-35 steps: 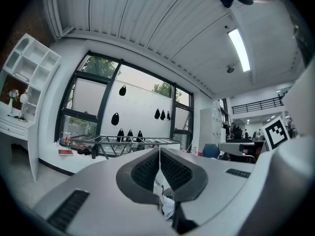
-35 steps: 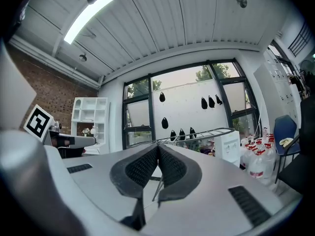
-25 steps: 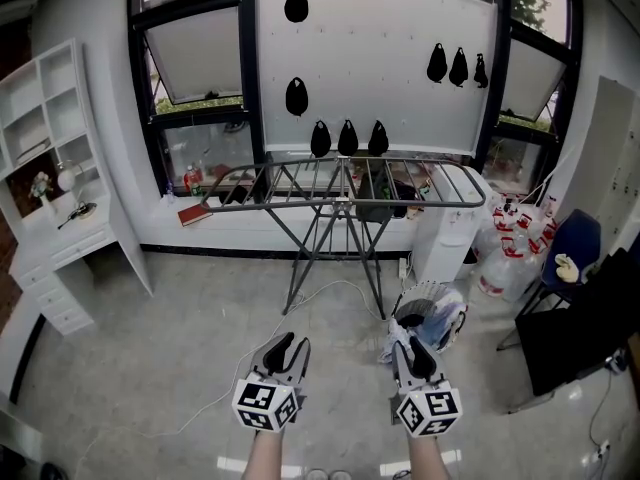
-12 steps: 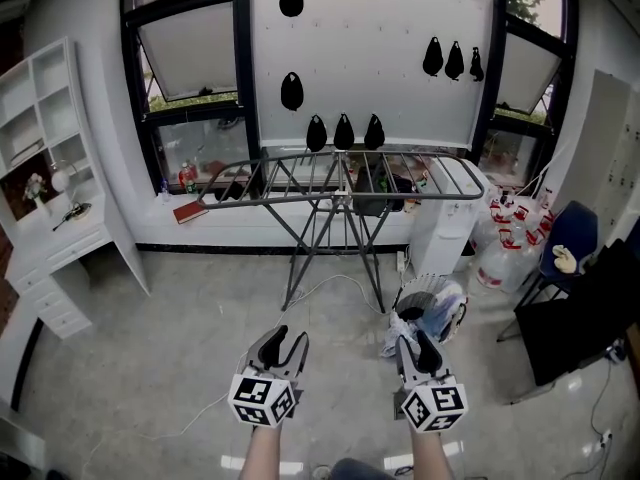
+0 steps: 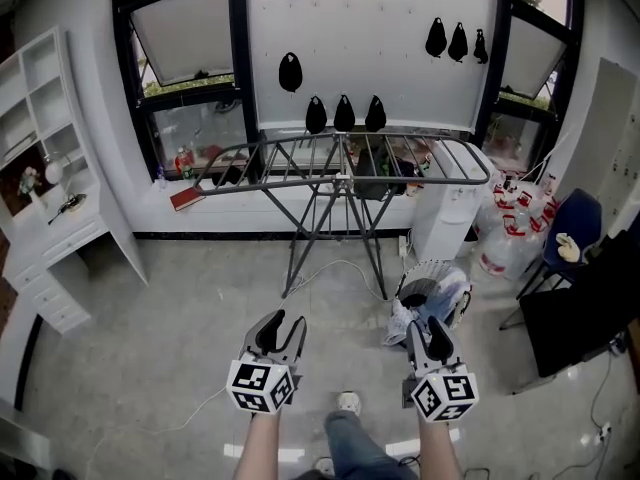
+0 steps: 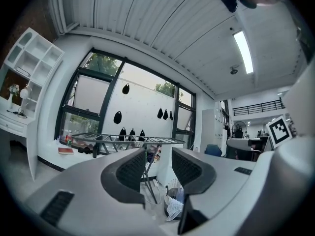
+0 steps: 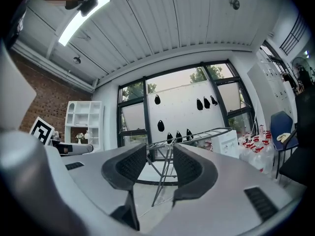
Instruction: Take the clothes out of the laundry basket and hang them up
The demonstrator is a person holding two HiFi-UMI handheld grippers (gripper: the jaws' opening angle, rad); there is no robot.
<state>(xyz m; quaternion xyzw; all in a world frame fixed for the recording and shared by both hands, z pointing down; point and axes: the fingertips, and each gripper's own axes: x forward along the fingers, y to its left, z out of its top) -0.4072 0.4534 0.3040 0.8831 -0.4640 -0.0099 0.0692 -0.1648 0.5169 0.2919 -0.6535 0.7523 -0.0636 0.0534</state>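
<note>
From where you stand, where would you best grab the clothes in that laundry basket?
Probably the pale cloth spilling over the laundry basket at its near rim: that loose, bunched fold sticks out free. Come down from above with the right gripper, which is nearest; its fingers are open and empty.

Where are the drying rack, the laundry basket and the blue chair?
drying rack (image 5: 343, 179), head view, central joint of top rails
laundry basket (image 5: 432, 271), head view, far mesh wall
blue chair (image 5: 582, 213), head view, backrest
</note>
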